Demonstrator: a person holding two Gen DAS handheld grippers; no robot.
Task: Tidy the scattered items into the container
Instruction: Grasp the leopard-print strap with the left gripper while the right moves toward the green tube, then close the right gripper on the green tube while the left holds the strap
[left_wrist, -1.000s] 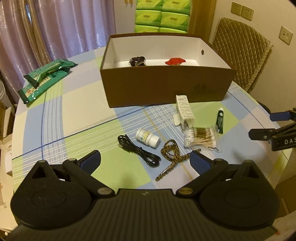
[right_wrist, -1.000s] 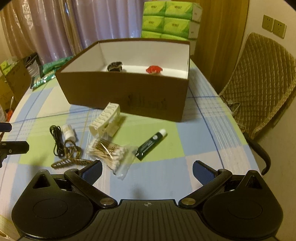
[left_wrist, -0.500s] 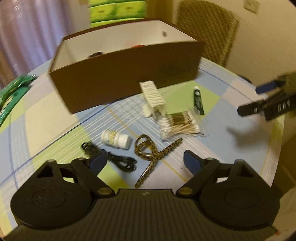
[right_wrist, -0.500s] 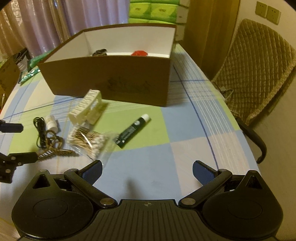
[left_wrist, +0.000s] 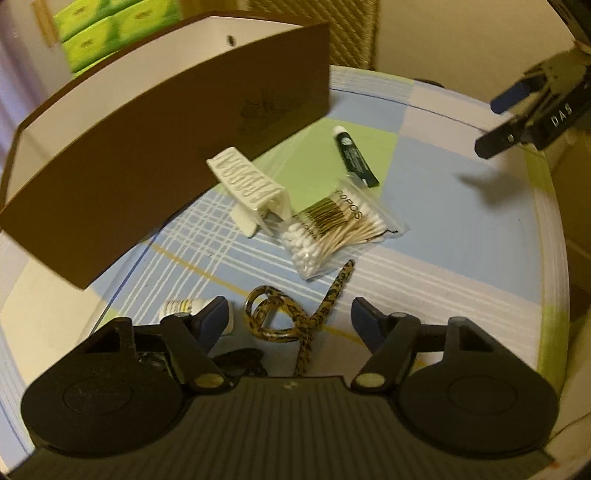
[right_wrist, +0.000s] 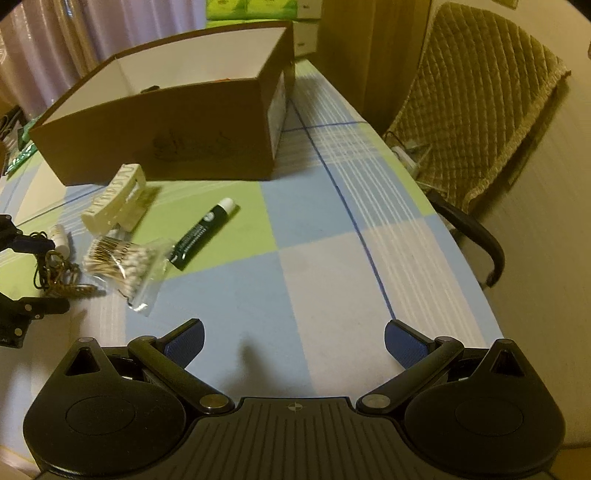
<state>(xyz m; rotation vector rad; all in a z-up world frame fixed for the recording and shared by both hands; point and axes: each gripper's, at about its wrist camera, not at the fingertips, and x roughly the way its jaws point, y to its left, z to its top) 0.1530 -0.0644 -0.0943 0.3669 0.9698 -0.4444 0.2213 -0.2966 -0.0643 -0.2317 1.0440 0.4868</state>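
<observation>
Left wrist view: the left gripper (left_wrist: 288, 314) has dropped and rolled toward the table (left_wrist: 461, 236) since a second ago, and its fingers, then spread wide, are closing with the leopard-print hair tie (left_wrist: 280, 317) lying between them, not yet pinched. The small white bottle (left_wrist: 184, 308) sits just behind the left finger; the cotton swab bag (left_wrist: 332, 232), white hair claw (left_wrist: 251, 184) and dark tube (left_wrist: 356, 157) lie ahead, before the brown box (left_wrist: 166, 122). This suggests the hair tie is the next item bound for the box. Right wrist view: the right gripper (right_wrist: 293, 343) has edged lower, fingers wide apart and empty above bare cloth; the tube (right_wrist: 203, 232) lies ahead to their left, possibly its target.
</observation>
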